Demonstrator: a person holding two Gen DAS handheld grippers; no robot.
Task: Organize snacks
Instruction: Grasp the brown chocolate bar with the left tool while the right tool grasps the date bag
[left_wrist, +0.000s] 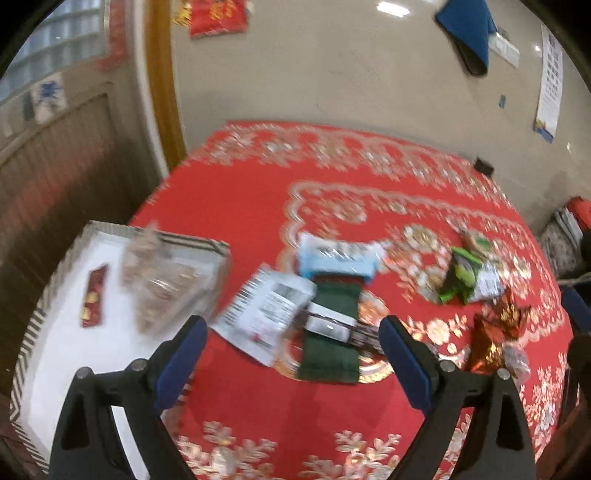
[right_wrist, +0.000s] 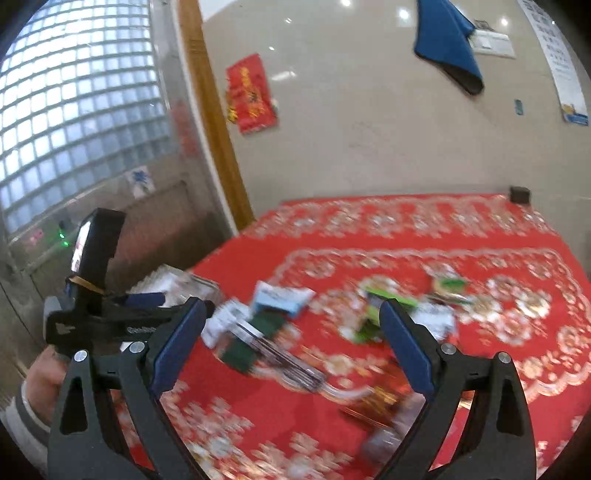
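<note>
The left hand-held gripper is hanging spread wide with nothing in it above the table with the red and gold flowery cloth, and the right hand-held gripper is spread wide and holding nothing too. Blurry snack packs are lying in the middle of the table: a dark green flat packet, a white crinkly bag touching it, and a light blue packet just behind. A clear bag of brown snacks is sitting in the white box with striped edges at the left.

The bench cloth is red with gold and white flowers. The box is white inside with black and white stripes on its rim. One snack bag is green, another packet light blue.
</note>
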